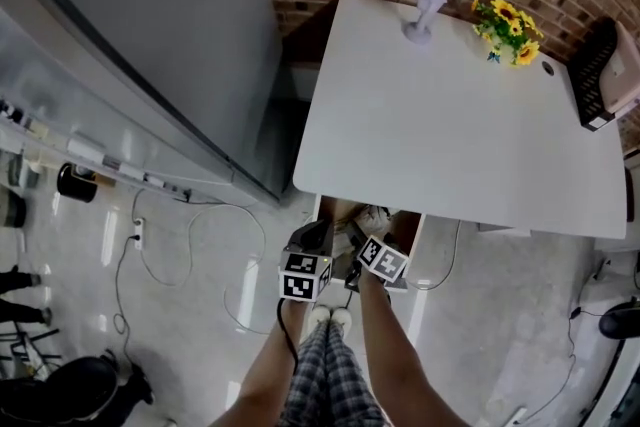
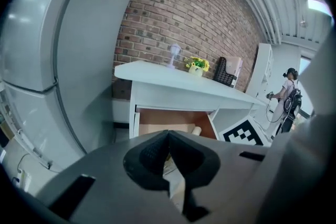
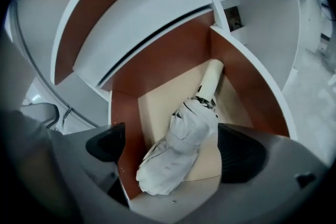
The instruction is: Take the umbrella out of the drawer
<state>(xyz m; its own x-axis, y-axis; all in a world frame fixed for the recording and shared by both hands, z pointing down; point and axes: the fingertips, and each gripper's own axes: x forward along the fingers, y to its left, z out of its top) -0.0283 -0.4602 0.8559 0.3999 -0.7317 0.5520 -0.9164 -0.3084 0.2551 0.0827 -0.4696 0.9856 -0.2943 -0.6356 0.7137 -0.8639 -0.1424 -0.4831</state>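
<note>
The drawer [image 1: 413, 237] under the white table's [image 1: 450, 125] front edge stands pulled out, with brown walls and a tan floor [image 3: 163, 102]. Inside lies a folded pale grey umbrella [image 3: 181, 144] with a cream handle [image 3: 212, 81] pointing toward the back. My right gripper [image 3: 176, 148] hovers over it, open, one dark jaw on each side of the canopy and neither touching it. My left gripper [image 2: 168, 147] is shut with nothing in it, held in front of the drawer [image 2: 173, 122]. In the head view both grippers [image 1: 312, 240] [image 1: 365, 237] sit at the drawer's front, above the umbrella [image 1: 372, 215].
A tall grey cabinet [image 1: 150, 45] stands left of the table. On the tabletop are a small white fan [image 1: 425, 13], yellow flowers [image 1: 508, 30] and a black rack [image 1: 598, 75]. Cables [image 1: 190, 245] trail over the floor. A person [image 2: 289, 97] stands far right.
</note>
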